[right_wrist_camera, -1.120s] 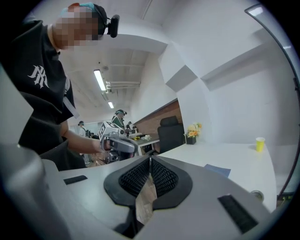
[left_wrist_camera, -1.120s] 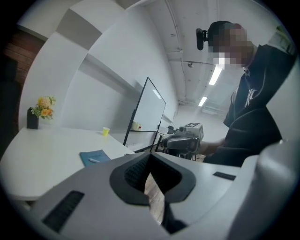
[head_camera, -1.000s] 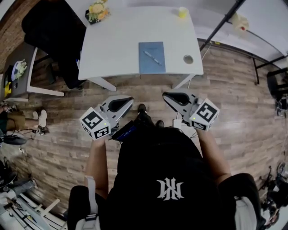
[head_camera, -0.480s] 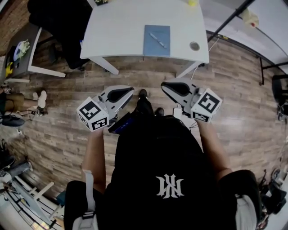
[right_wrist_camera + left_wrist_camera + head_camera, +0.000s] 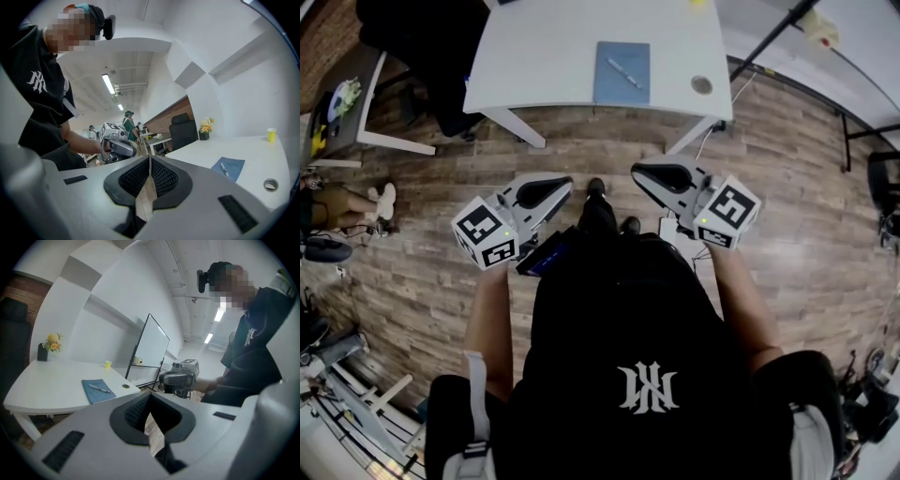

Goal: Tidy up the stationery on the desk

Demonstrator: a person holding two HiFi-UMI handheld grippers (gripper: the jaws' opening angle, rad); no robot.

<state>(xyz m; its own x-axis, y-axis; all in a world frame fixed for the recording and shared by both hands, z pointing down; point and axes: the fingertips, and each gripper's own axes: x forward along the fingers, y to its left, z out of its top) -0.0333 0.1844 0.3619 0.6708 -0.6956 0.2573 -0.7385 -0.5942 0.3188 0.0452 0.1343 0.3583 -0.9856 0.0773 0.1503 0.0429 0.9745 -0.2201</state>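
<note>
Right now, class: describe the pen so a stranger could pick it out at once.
Start at the white desk before the person. Near its front edge lies a blue notebook; the pen rests slantwise on its cover. It is the only slim, pale stick there, unlike the round hole beside the notebook.

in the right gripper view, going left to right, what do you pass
left gripper → black chair → flower pot → blue notebook → yellow cup
</note>
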